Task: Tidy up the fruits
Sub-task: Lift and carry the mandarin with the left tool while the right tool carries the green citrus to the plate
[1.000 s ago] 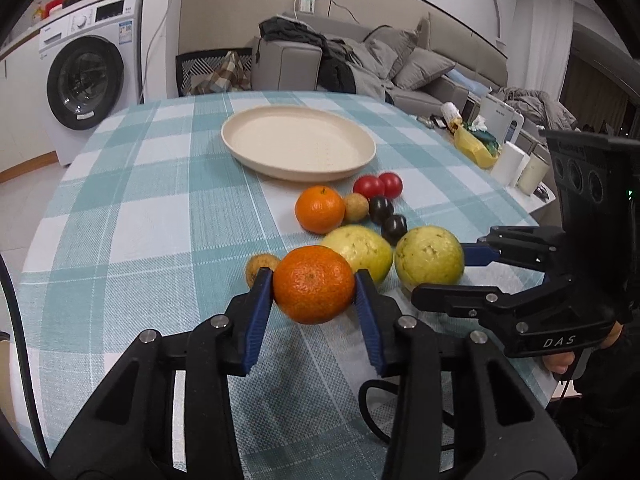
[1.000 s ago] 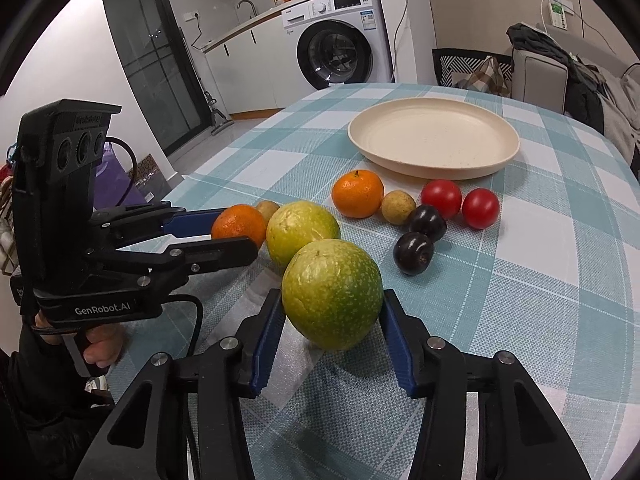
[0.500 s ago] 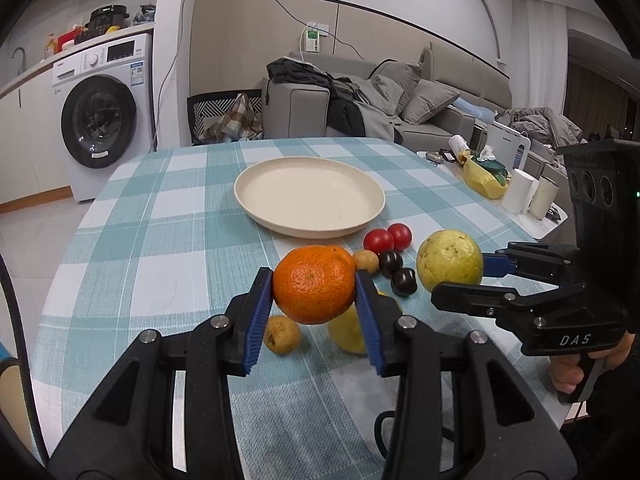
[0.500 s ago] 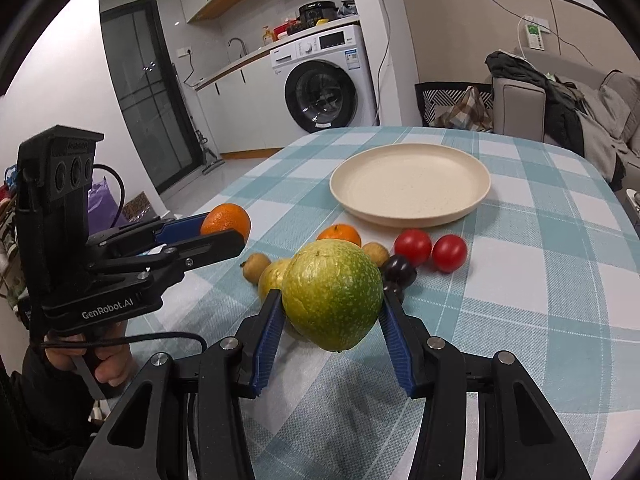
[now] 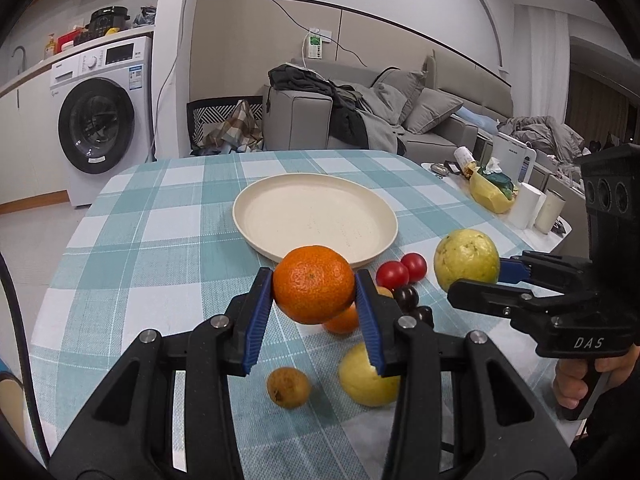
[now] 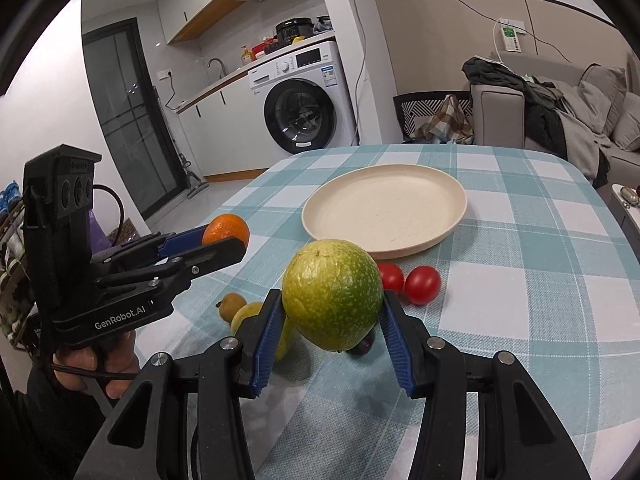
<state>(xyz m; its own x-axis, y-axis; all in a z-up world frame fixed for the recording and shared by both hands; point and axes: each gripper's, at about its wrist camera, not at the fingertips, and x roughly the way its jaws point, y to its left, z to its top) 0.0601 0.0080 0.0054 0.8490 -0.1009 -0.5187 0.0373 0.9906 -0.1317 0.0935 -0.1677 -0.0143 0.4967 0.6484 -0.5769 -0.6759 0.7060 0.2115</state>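
While clamped, left claw [image 5: 314,300] orange [image 5: 313,285], right claw [image 6: 332,330] guava [image 6: 332,299]

We see an orange [image 5: 313,289] and a green-yellow fruit [image 6: 331,305] held above the checked cloth, and the cream plate [image 5: 256,216] bare.

The left gripper [image 5: 314,296] is held above the bench [image 5: 140,264], tilted downward, its blue-padded fingers [image 5: 258,316] pressed against both sides of an orange [image 5: 314,290] that is carried clear of the surface. The right gripper [image 6: 332,314] is held alongside at a similar downward tilt, its fingers [image 6: 268,338] clamped on a green-yellow fruit [image 6: 332,300], also lifted. Each gripper's handle is wrapped by a hand, the left [image 6: 96,368] and the right [image 5: 580,376], with dark sleeves seen behind.
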